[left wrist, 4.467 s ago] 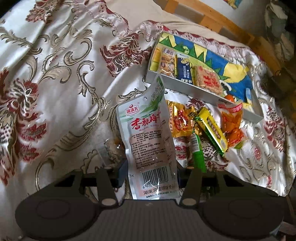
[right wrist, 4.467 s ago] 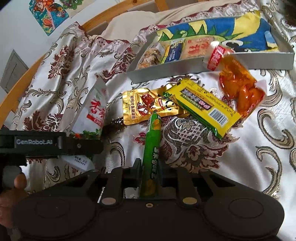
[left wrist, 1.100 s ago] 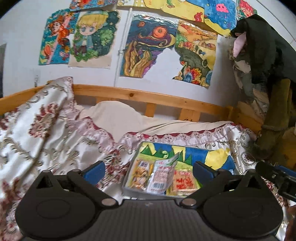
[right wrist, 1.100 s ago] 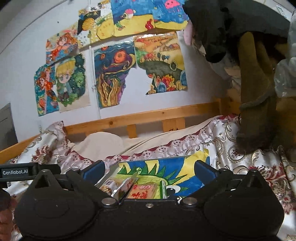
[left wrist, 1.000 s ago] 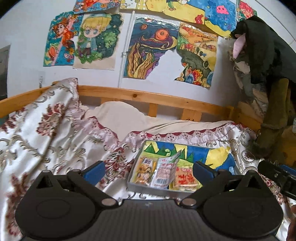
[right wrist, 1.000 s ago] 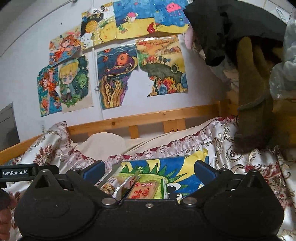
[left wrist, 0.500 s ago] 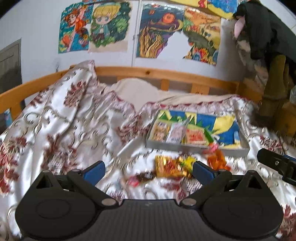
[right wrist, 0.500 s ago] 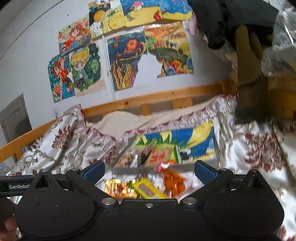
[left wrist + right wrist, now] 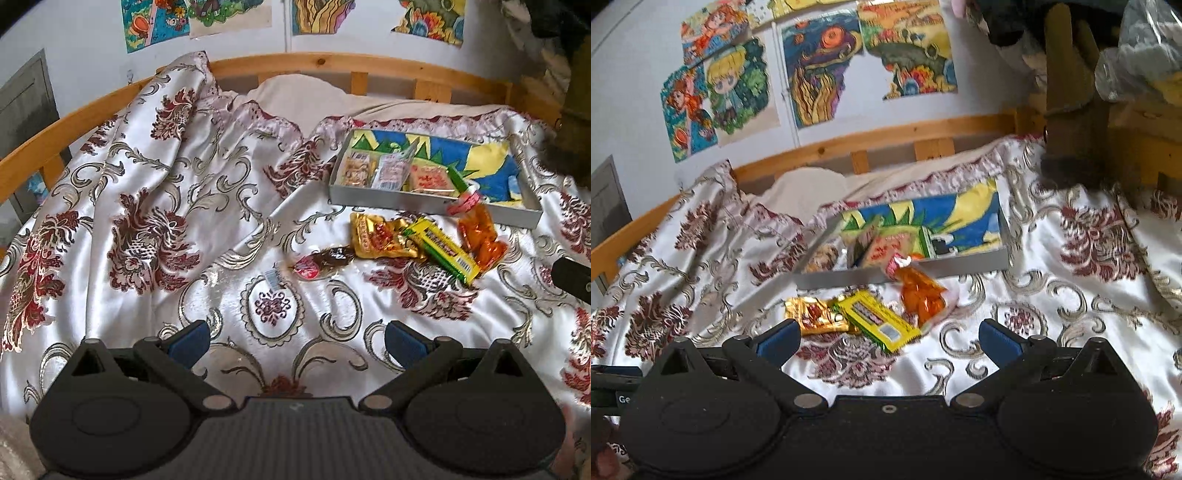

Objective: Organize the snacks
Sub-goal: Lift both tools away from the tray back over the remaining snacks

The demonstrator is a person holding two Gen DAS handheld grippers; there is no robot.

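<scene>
A shallow grey tray (image 9: 424, 202) with a bright blue, yellow and green lining is seen lying on the flowered bedspread (image 9: 229, 206). Along its near-left side several packets are lined up: a beige one (image 9: 356, 169), a white one (image 9: 391, 170) tilted up on edge, a red-printed one (image 9: 430, 179) and a green stick (image 9: 458, 180). Just in front of the tray, more snacks are spread on the cloth: a gold packet (image 9: 380, 238), a yellow-green bar (image 9: 443, 251) overlapping its right edge, and an orange pouch (image 9: 480, 236) whose red top leans against the tray's front wall. A little to the left of the gold packet a small dark snack with a red label (image 9: 321, 262) is found.

The left gripper (image 9: 295, 338) is held low over the bedspread, well short of the snacks, its blue-padded fingers (image 9: 188, 339) spread wide with nothing between them. The right gripper (image 9: 888, 338) is likewise spread and empty, and the gold packet (image 9: 816, 315) and yellow-green bar (image 9: 879, 319) are seen just beyond its fingers.

A wooden bed rail (image 9: 332, 62) and coloured drawings (image 9: 827, 70) on the wall are visible behind.
</scene>
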